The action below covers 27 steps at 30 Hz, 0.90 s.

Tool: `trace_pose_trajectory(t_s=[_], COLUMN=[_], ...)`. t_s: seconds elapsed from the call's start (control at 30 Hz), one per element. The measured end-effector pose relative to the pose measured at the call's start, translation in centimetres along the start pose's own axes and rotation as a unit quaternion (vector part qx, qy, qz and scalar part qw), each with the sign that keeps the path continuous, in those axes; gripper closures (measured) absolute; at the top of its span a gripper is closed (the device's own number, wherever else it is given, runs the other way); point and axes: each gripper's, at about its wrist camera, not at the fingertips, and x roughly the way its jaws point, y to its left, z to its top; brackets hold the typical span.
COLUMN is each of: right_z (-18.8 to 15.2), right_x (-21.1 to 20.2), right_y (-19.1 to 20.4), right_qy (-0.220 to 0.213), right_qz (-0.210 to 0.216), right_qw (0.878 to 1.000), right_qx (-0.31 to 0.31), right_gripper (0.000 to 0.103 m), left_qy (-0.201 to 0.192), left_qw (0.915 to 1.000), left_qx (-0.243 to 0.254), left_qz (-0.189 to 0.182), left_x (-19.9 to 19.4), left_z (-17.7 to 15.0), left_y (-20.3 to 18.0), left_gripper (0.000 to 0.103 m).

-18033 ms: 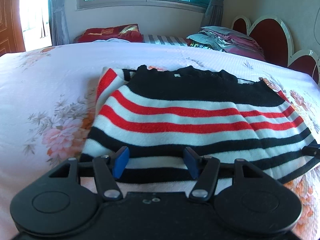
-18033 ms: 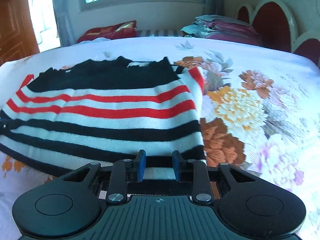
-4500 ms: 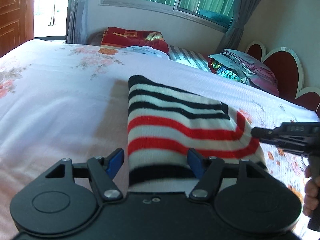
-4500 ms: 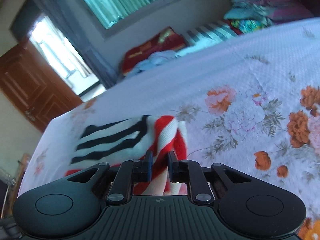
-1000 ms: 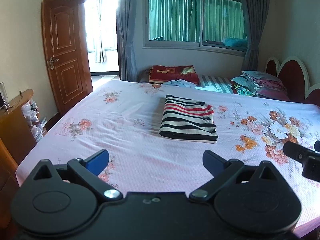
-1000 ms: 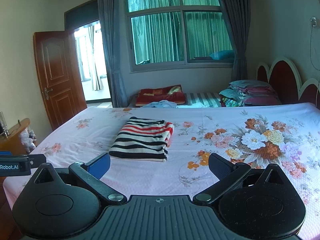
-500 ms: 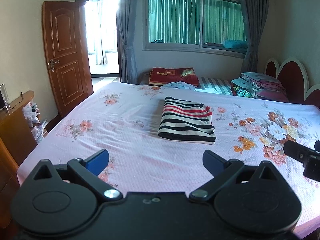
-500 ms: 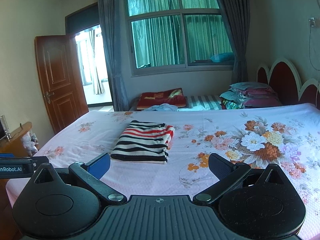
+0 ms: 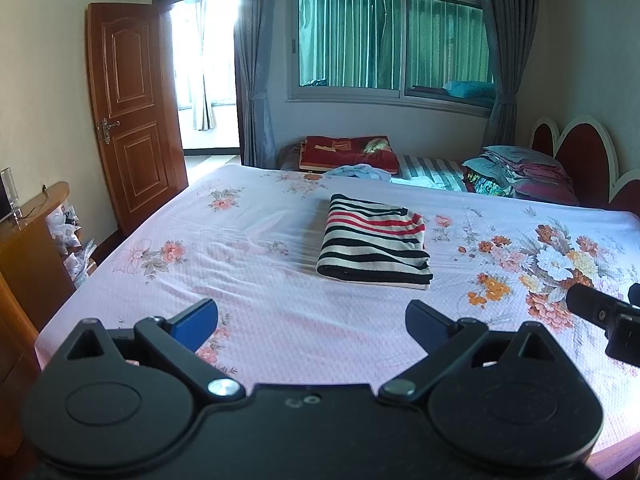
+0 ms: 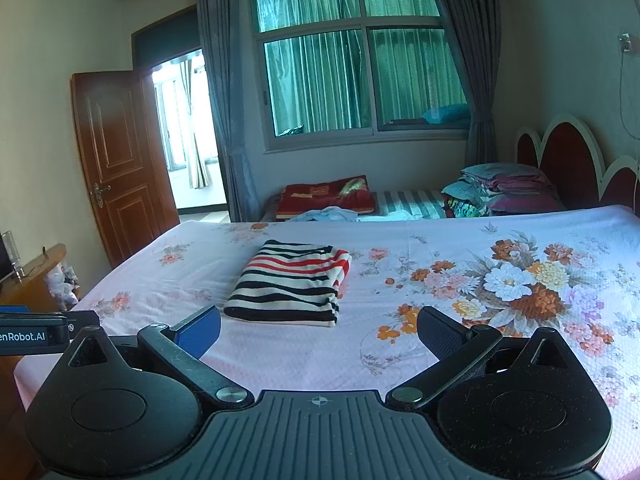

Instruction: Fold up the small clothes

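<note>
A striped sweater (image 9: 374, 242) in black, white and red lies folded into a flat rectangle on the floral bed sheet (image 9: 256, 264). It also shows in the right wrist view (image 10: 292, 286). My left gripper (image 9: 312, 320) is open wide and empty, held back from the sweater near the bed's front edge. My right gripper (image 10: 318, 328) is open wide and empty, also short of the sweater. Part of the right gripper's body (image 9: 604, 312) shows at the right edge of the left wrist view.
A red blanket (image 9: 348, 152) and a pile of bedding (image 9: 516, 172) lie beyond the bed under the window. A red headboard (image 9: 580, 160) stands at the right. A wooden door (image 9: 128, 108) and a wooden cabinet (image 9: 28, 248) are at the left.
Both grippers have let go of the sweater and pulled back from the bed. Over the last second the views hardly shift, and both stay open.
</note>
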Motion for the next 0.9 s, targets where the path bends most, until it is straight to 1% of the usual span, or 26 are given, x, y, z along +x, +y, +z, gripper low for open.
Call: trace_pose_trajectory(t_s=[0.63, 0.9], right_z=[-0.1, 0.0], right_x=[0.5, 1.1], right_y=[-0.1, -0.1], right_qy=[0.002, 0.006], right_qz=[0.002, 0.001], right_qw=[1.000, 1.000], right_qx=[-0.003, -0.001], right_gripper=[0.000, 0.000], left_qy=[0.005, 0.012], left_qw=[1.0000, 0.9999], left_qx=[0.000, 0.006], left_qz=[-0.001, -0.010], left_x=[0.4, 1.5], left_z=[0.1, 0.1], left_y=[0.1, -0.4], left_gripper=[0.003, 0.003])
